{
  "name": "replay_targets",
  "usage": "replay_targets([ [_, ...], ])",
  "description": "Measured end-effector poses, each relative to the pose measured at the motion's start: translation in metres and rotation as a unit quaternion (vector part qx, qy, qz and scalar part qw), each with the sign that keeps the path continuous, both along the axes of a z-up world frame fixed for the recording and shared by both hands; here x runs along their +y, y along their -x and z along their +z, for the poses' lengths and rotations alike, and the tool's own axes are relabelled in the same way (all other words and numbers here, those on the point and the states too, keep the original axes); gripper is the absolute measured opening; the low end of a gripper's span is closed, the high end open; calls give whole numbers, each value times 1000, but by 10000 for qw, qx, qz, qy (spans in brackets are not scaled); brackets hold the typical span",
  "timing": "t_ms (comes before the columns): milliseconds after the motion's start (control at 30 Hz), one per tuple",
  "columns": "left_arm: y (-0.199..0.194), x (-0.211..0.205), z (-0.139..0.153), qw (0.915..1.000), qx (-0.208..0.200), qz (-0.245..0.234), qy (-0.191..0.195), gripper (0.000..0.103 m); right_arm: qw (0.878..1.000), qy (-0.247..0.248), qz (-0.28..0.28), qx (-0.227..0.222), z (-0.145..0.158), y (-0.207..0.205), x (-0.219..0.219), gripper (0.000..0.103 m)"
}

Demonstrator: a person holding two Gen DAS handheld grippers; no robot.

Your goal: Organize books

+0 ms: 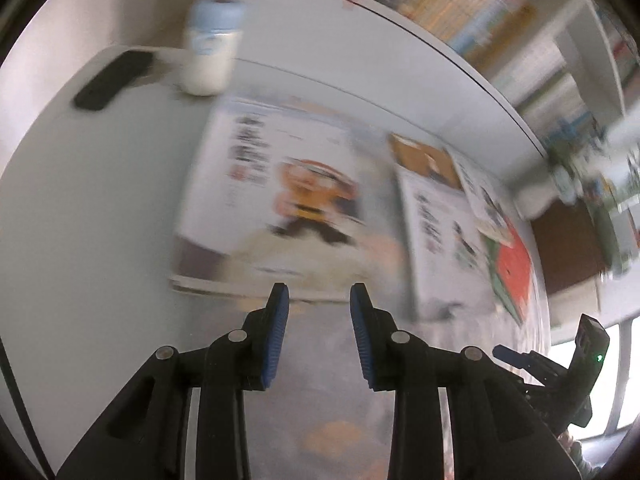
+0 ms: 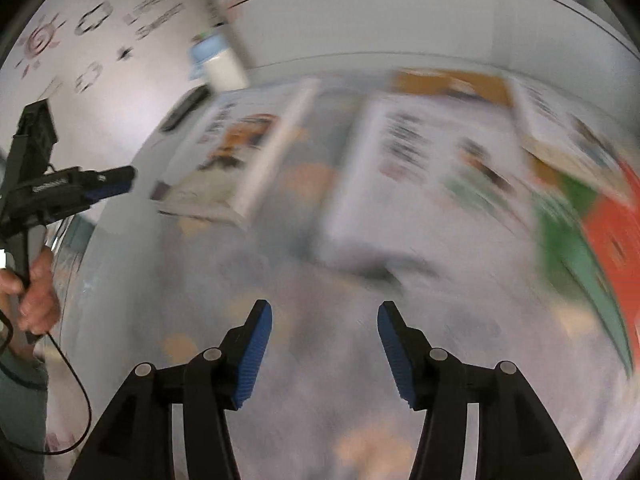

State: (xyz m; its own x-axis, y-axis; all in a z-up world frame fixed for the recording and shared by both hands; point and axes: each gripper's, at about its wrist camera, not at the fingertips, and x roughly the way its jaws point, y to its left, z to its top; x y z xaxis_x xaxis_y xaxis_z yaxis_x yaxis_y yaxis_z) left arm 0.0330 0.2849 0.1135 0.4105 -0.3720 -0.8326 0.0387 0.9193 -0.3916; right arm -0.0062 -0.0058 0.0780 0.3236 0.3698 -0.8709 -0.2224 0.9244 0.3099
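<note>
1. left gripper point(image 1: 319, 294): jaws apart, nothing held; hovers above the table point(image 1: 100, 200), near the edge of the white cartoon-cover book point(image 1: 272, 188)
2. right gripper point(image 2: 325, 312): jaws wide, empty; more books point(image 2: 432, 168) spread ahead, overlapping
3. cover text blurred, unreadable; bottle point(image 1: 210, 52) and dark remote point(image 1: 114, 80) at far corner

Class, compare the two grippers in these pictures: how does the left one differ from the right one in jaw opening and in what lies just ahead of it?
The left gripper has the narrower gap between its fingers; the right gripper is spread wider. The left gripper points at the near edge of the orange-figure book; the right gripper points at bare table short of the white book. Both are open, empty, with blue pads.
</note>
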Motion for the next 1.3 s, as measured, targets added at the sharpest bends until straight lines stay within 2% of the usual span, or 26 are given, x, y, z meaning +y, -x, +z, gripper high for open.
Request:
replay_targets([
  [67, 4, -30, 4, 9996, 66, -269, -17, 29, 9991, -29, -414, 99, -3, 19, -32, 55],
  [100, 5, -44, 5, 9992, 125, -391, -31, 33, 9976, -103, -665, 161, -5, 31, -51, 55],
  [200, 8, -84, 4, 9967, 366, -718, 17, 59, 9912, -404, -1229, 293, -7, 56, -100, 55],
  [233, 12, -98, 5, 9961, 351, -810, 41, 61, 9895, -444, -1343, 306, -8, 60, -110, 55],
  [300, 19, -117, 9, 9958, 304, -849, -185, 61, 9882, -525, -1416, 271, -6, 64, -132, 55],
  [367, 22, -135, 13, 9955, 297, -826, -370, 61, 9898, -530, -1313, 135, -1, 64, -145, 55],
  [433, 20, -148, 15, 9960, 251, -770, -371, 61, 9922, -475, -1150, 28, 5, 60, -151, 55],
  [600, -2, -168, 2, 9969, 264, -471, -573, 61, 9963, -275, -773, -273, 20, 44, -158, 56],
  [667, -13, -170, -11, 9967, 338, -293, -671, 61, 9974, -236, -596, -326, 21, 29, -153, 61],
  [700, -17, -171, -17, 9966, 367, -236, -705, 61, 9978, -203, -521, -341, 20, 22, -150, 66],
  [833, -30, -167, -44, 9961, 449, 137, -753, 59, 9986, -20, -264, -448, 8, -8, -134, 67],
  [867, -32, -164, -50, 9960, 465, 264, -718, 59, 9987, 55, -205, -470, 3, -19, -127, 66],
  [900, -35, -161, -55, 9960, 461, 389, -652, 57, 9987, 71, -173, -477, -1, -27, -122, 58],
  [933, -36, -159, -59, 9963, 418, 487, -564, 48, 9988, 48, -145, -459, -6, -36, -118, 54],
  [1000, -42, -158, -68, 9955, 418, 712, -470, 44, 9992, -120, -122, -362, -16, -54, -108, 47],
  [1067, -46, -161, -78, 9943, 584, 804, -396, 44, 9991, -209, -140, -336, -24, -71, -97, 44],
  [1100, -45, -162, -76, 9945, 496, 828, -403, 44, 9993, -151, -124, -332, -28, -76, -92, 43],
  [1200, -45, -165, -76, 9957, 576, 701, -177, 44, 9991, 277, -190, -258, -40, -93, -81, 42],
  [1267, -44, -169, -76, 9962, 594, 608, -199, 44, 9996, 184, -192, 1, -51, -99, -80, 43],
  [1300, -44, -172, -75, 9964, 592, 578, -188, 44, 9997, 102, -196, -106, -51, -98, -81, 43],
])
